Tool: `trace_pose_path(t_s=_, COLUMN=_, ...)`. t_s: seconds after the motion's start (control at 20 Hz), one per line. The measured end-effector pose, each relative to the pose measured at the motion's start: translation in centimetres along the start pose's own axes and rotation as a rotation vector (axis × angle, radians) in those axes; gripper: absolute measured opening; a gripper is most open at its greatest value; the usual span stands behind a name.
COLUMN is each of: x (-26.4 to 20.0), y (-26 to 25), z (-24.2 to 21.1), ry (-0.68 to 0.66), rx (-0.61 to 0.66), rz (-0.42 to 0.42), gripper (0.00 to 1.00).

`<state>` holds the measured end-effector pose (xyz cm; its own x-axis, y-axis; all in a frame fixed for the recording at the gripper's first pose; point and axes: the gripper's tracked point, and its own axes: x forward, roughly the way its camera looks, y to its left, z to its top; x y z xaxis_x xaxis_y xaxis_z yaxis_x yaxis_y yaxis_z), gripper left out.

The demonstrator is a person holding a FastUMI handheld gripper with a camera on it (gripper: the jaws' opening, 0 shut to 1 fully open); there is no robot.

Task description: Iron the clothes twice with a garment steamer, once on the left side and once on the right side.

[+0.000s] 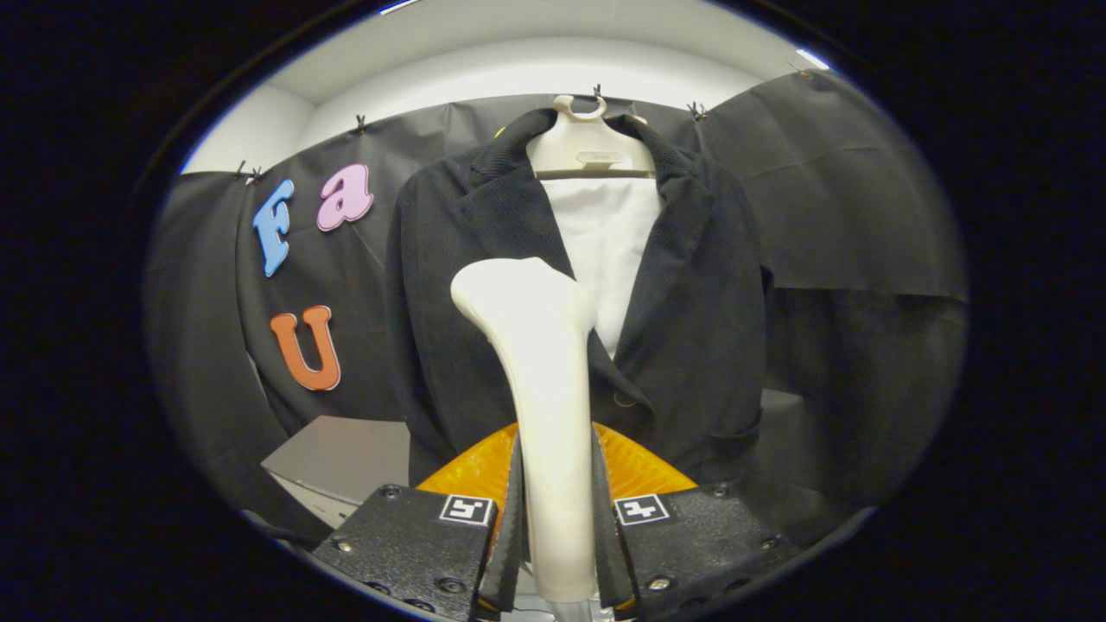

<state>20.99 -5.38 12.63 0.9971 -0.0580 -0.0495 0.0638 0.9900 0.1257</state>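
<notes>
A dark jacket (691,302) hangs on a pale hanger (590,147) against the booth wall, with a white lining or shirt (605,242) showing between its lapels. My gripper (557,518) is shut on the handle of a cream garment steamer (540,345), both fingers pressed against its sides. The steamer stands upright between the fingers, its head raised in front of the jacket's left front panel, near the left lapel. Whether the head touches the cloth cannot be told.
A grey box or table top (337,458) sits low to the left of the jacket. Black cloth covers the wall on both sides. An orange part (639,471) shows just behind the fingers.
</notes>
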Motion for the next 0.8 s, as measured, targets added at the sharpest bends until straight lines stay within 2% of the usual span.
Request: trace_pose_path(t_s=0.8, x=-0.1, y=-1.4, z=-7.2, ry=0.091, rx=-0.045, rz=-0.018, gripper=0.38)
